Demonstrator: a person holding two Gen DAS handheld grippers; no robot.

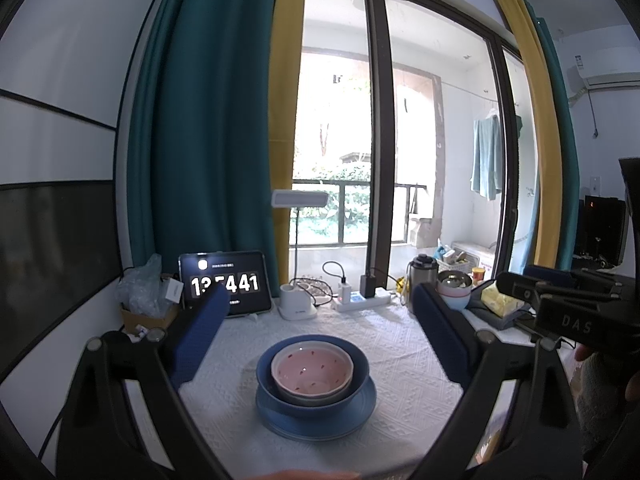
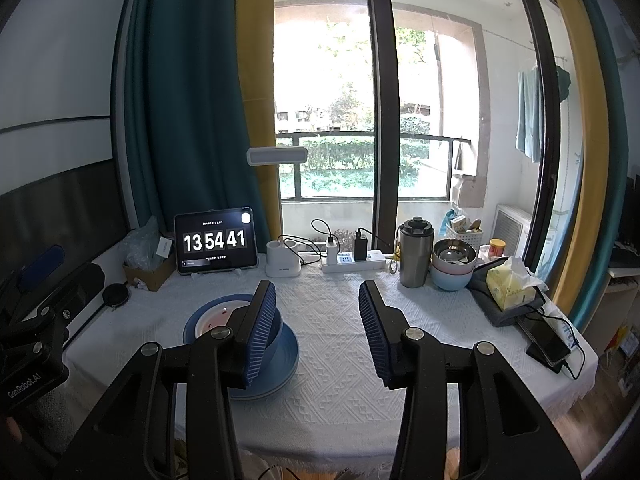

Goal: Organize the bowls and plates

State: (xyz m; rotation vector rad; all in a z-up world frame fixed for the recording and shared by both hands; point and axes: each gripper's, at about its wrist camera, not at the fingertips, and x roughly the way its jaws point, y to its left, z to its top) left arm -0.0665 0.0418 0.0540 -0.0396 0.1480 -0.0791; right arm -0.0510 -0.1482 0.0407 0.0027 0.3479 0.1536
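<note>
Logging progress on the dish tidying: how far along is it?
Done: pink speckled bowl nests in the dark blue bowl on the blue plate. In hand: nothing; left gripper and right gripper are open. Left: perhaps the far bowl stack.

I was working in a lived-in home, at a table under a white tablecloth (image 2: 340, 360) pushed up to a balcony door hung with teal curtains (image 2: 184, 100). Laundry (image 2: 528, 116) hung outside, an air conditioner (image 1: 600, 72) sat on the wall, and a tablet clock (image 2: 215, 240), thermos (image 2: 414, 252) and tissue pack (image 2: 510, 286) cluttered the tabletop.
</note>
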